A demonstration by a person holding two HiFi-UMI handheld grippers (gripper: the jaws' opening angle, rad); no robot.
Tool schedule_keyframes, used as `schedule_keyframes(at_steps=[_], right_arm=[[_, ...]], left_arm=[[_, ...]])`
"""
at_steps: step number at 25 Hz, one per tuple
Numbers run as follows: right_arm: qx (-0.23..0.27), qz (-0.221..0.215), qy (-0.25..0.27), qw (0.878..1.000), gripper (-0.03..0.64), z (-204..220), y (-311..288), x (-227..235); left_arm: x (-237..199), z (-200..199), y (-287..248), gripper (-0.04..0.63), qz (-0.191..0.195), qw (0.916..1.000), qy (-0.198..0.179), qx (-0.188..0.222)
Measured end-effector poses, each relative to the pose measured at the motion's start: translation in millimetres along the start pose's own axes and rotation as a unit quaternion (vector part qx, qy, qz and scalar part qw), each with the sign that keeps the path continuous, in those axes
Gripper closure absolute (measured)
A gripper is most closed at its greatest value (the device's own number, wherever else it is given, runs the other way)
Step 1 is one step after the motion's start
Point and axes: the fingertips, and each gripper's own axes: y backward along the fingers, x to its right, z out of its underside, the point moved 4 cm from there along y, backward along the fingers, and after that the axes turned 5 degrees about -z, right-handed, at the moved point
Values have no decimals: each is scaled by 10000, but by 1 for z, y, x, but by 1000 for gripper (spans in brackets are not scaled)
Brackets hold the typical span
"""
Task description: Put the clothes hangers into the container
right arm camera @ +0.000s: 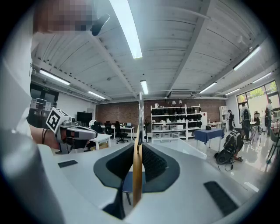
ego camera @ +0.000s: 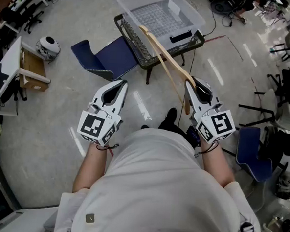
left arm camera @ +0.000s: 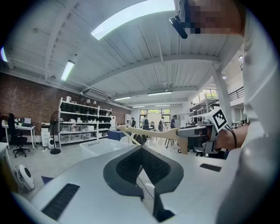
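A wooden clothes hanger (ego camera: 169,62) slants from my right gripper (ego camera: 190,84) up towards the clear plastic container (ego camera: 188,12), its far end over the wire-topped table (ego camera: 135,41) that carries the container. In the right gripper view the pads are shut on the hanger's wooden bar (right arm camera: 137,173), and its metal hook (right arm camera: 140,109) rises straight above my right gripper (right arm camera: 138,144). My left gripper (ego camera: 121,83) hovers beside it on the left. Its jaws are closed with nothing between them (left arm camera: 141,148). From there I see the hanger (left arm camera: 148,132) held out level.
A blue chair (ego camera: 107,59) stands left of the table and another blue chair (ego camera: 253,151) at the right. A cardboard box (ego camera: 33,67) and a white round object (ego camera: 47,47) lie at the far left. Cables and stands crowd the right edge.
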Motion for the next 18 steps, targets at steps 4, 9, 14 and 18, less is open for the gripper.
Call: schedule_keyframes(at_steps=[4,9,14,18], right_arm=[[-29,-15,-27,10000,552,3,2,8],[-10,-65,-108,9999,552,9,9,27],[-40,-117,-154,9998,552,13,7,47],[-61,-144,-155,9998,552,16,0,73]], left_arm=[[5,0,-4,578,-20,10000,53,10],[19,1,-18,578,-58,10000,69,-32],[23,4,-37,578,-92,9999,77,-94],[25,5,-62,578,-114,9998,95,-167]])
